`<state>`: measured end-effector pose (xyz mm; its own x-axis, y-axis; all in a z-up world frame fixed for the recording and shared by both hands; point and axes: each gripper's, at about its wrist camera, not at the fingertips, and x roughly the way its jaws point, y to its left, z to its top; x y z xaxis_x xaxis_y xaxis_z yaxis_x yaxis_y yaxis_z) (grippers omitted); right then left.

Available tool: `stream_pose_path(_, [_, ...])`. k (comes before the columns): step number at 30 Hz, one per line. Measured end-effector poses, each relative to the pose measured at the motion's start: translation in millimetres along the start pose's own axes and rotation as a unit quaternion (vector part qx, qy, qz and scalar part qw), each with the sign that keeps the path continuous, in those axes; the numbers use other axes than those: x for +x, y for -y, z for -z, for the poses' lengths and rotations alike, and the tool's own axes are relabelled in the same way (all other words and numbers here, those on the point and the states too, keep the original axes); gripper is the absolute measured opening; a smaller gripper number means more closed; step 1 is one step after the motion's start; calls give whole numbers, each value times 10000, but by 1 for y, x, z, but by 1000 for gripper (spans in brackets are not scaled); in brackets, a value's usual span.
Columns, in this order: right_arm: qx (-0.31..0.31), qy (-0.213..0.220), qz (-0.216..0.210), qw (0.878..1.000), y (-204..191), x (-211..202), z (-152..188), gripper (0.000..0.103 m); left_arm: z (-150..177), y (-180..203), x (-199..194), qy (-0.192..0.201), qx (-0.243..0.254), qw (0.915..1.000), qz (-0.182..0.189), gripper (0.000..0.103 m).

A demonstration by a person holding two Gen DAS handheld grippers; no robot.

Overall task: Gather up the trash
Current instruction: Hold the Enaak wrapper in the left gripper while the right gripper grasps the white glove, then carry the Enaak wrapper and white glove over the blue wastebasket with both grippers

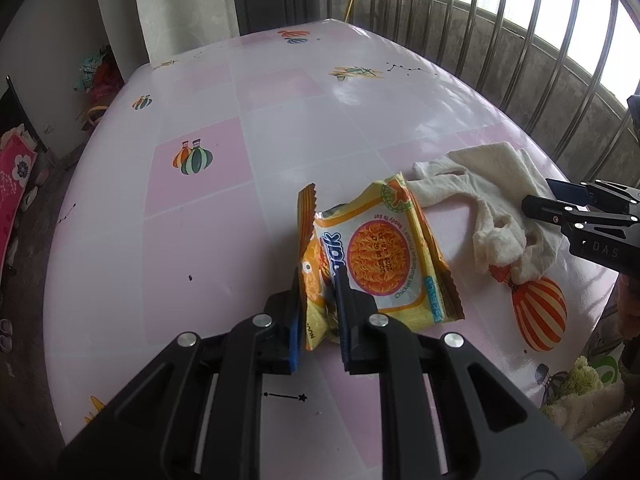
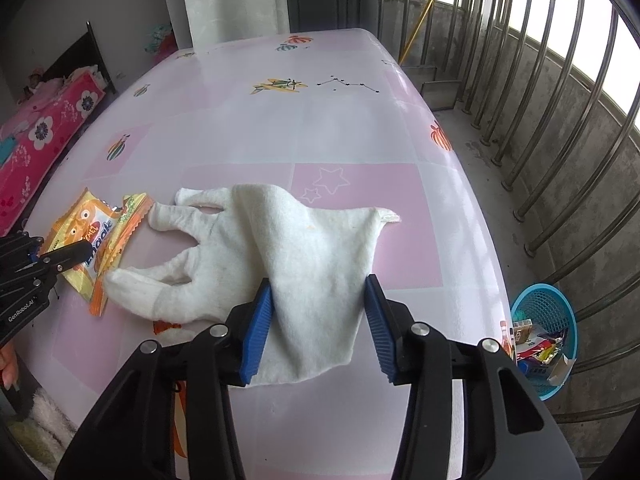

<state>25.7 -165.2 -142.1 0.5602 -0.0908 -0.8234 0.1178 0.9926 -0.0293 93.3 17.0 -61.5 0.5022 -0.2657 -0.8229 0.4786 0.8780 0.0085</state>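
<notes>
Left gripper (image 1: 320, 300) pinches snack wrapper (image 1: 384, 256) on near table (image 1: 280, 120) | right gripper (image 2: 318, 320) spread astride white glove (image 2: 280, 248) | step: pickup | next: carry wrapper to blue basket (image 2: 560, 304), floor right.

The table (image 2: 340, 140), covered in a pink-and-white checked cloth, filled the frame. A white cloth (image 2: 304, 256) lay at centre, a snack packet (image 2: 100, 240) at centre left.
</notes>
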Motion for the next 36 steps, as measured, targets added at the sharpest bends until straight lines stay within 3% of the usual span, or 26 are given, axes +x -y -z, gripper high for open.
stream_pose_path(32, [-4, 10, -13, 10000, 1, 1, 0, 45, 1, -2, 1, -2, -37, 10000, 34, 15])
stream_pose_path(36, [67, 21, -30, 10000, 5, 0, -1, 30, 0, -1, 0, -17, -59, 10000, -34, 14])
